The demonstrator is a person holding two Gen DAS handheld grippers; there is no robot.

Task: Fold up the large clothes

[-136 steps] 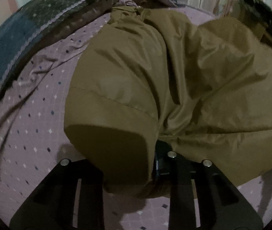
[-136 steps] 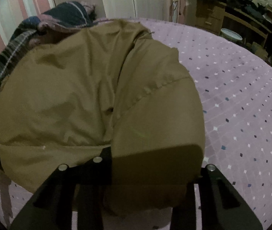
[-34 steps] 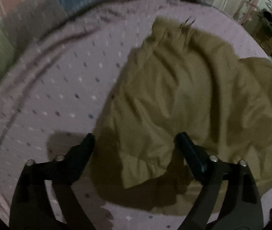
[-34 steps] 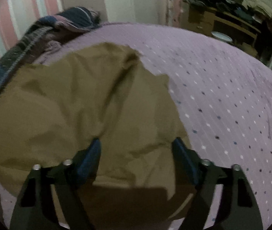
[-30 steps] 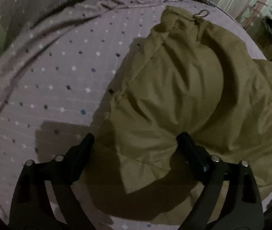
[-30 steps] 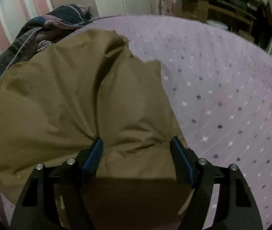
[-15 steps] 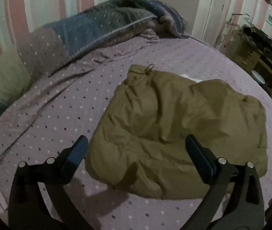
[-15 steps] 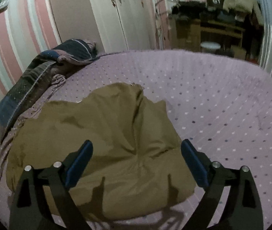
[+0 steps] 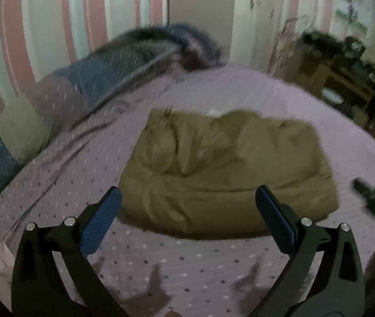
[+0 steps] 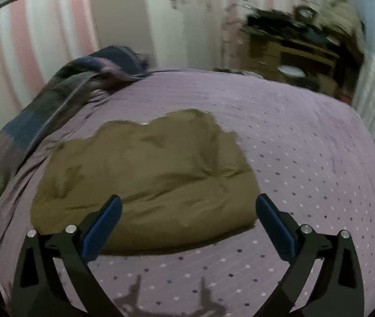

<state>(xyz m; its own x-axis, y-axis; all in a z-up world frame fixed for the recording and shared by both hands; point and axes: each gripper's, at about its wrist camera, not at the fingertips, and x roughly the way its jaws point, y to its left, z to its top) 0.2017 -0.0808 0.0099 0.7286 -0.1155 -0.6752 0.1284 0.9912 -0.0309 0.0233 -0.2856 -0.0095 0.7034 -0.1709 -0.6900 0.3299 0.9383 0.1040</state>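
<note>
Olive-brown garment (image 9: 224, 169): one large, puffy piece, lying as a bulky rectangular bundle near the middle of the lilac dotted bedspread (image 9: 187, 261), apparently already doubled over on itself; surface rumpled, near edge rounded and thick. Left gripper (image 9: 187, 211): jaws spread wide, holding nothing, raised above the bed short of the bundle's near edge. Right gripper (image 10: 187, 216): likewise spread and empty, in front of the same edge on its side. Rolled blue-and-grey quilt (image 9: 87, 84): along the far left of the bed against the striped wall, apart from the garment. Step in hand, by judgement: between folds, or at the end of folding, with both tools free. Next move, if another fold is wanted: each gripper takes a corner of one edge and both carry it across together; the padded cloth looks likely to spring back.
</note>
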